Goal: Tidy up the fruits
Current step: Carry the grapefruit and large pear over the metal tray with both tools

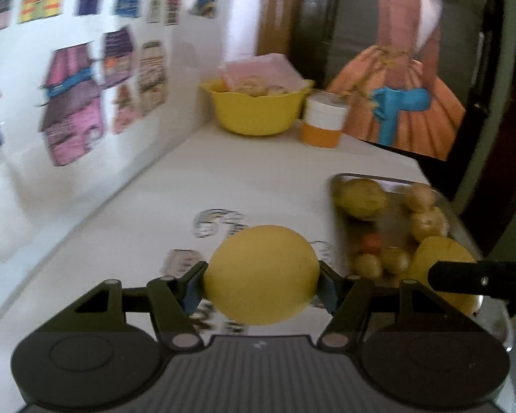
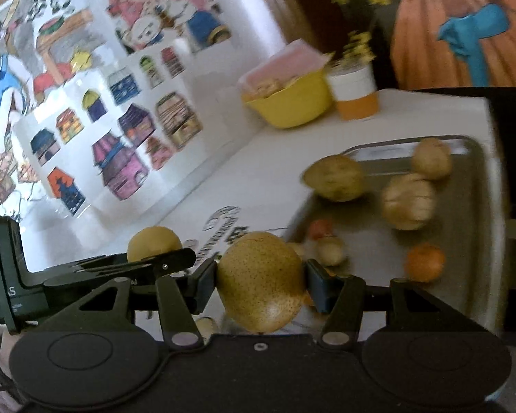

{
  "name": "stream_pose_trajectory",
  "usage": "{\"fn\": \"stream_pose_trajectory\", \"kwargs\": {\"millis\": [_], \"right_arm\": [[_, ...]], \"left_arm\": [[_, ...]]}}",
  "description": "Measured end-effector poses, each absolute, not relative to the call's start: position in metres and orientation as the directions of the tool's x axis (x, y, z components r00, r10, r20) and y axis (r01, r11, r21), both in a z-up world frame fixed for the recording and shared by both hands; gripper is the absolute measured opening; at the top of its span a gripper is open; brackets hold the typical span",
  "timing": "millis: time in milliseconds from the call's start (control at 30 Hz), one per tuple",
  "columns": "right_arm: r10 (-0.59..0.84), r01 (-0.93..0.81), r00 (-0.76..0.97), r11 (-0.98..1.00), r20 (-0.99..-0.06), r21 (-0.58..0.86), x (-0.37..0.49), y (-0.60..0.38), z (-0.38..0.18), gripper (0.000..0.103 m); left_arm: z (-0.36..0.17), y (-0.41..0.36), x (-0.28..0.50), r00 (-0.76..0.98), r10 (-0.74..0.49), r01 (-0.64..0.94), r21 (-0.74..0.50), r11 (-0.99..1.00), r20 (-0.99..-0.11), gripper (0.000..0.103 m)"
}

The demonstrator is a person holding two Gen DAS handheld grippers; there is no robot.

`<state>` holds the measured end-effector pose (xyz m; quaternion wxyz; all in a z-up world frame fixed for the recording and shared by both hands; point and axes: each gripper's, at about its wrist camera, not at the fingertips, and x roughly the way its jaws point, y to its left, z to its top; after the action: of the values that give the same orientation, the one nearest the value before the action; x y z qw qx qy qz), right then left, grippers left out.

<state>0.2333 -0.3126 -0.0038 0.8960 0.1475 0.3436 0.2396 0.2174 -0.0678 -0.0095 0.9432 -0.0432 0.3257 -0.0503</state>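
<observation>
Both grippers are loaded: the left gripper [image 1: 261,285] clamps a smooth yellow fruit [image 1: 261,275] just left of the metal tray [image 2: 478,206], and the right gripper [image 2: 261,284] pinches a speckled pear [image 2: 260,280] at the tray's near-left corner. Several fruits lie scattered in the tray, so the sorting looks barely half done.
</observation>
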Motion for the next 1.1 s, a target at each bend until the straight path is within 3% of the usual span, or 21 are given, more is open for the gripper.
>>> {"fn": "stream_pose_trajectory", "kwargs": {"millis": [367,1100], "right_arm": [[0.436,-0.234,0.714,0.886,-0.548,0.4,0.205,-0.366,-0.012,0.057],[0.35,-0.16,0.743,0.92,-0.57,0.357,0.189,-0.372,-0.03,0.057]], "left_arm": [[-0.016,-0.125,0.215,0.749,-0.214,0.172,-0.128,0.977,-0.627,0.069],[-0.031,-0.151,0.214,0.7,-0.236,0.237,-0.092,0.967,-0.674,0.069]]}}
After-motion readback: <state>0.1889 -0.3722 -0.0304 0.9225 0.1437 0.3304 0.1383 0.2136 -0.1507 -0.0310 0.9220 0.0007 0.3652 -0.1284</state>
